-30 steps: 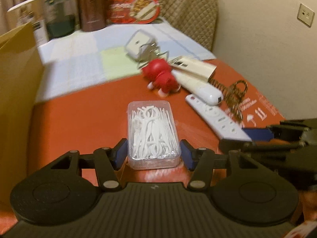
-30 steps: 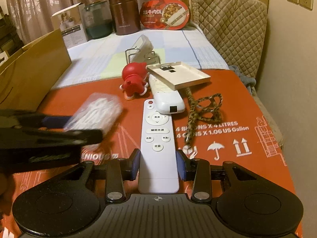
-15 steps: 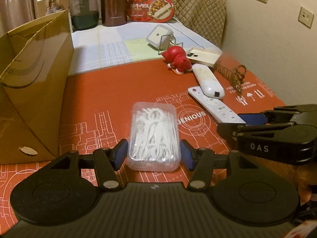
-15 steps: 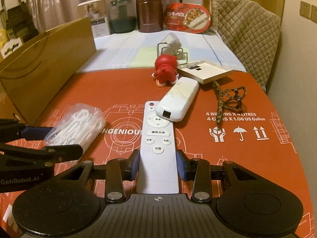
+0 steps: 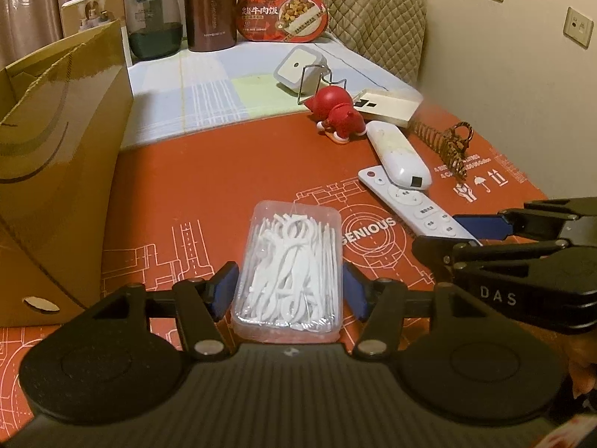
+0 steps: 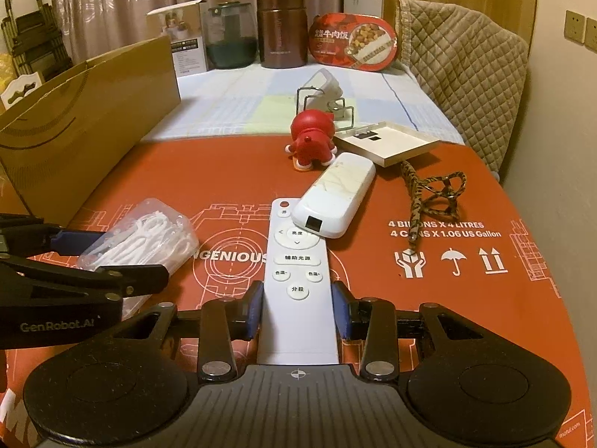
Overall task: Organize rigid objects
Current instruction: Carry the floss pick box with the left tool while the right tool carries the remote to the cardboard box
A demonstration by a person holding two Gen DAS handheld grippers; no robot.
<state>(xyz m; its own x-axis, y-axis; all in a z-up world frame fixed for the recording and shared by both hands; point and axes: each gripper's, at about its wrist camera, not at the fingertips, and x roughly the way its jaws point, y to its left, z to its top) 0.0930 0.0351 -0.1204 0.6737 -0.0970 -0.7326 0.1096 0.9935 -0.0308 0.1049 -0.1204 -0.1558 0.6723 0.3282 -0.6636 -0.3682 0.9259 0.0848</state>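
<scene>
Beside the brown paper bag (image 5: 63, 142), on the red tabletop (image 5: 209, 186): floss-pick box (image 5: 289, 265), lying flat, between the left tongs (image 5: 289, 291).

Item 1, left tongs. Jaws opening; blue pads (image 5: 224, 287) look just clear of the box walls, box between them and apparently resting on the tabletop. Judged step: setting the box down. Advice: let the pads clear both walls fully before drawing back, and pull straight back so the light box is not dragged or tipped.

Item 2, right tongs (image 6: 297, 310). Narrowly set, pinching the white remote (image 6: 297, 272) at its lower half. The remote's far end lies under the white oblong device (image 6: 334, 201), farther from the bag than the box. Advice: free that end gently so the device does not roll.

Item 3, unsorted, well beyond the box from the bag: red figurine (image 6: 311, 138), flat tan box (image 6: 391, 140), patterned cord (image 6: 433, 190).
</scene>
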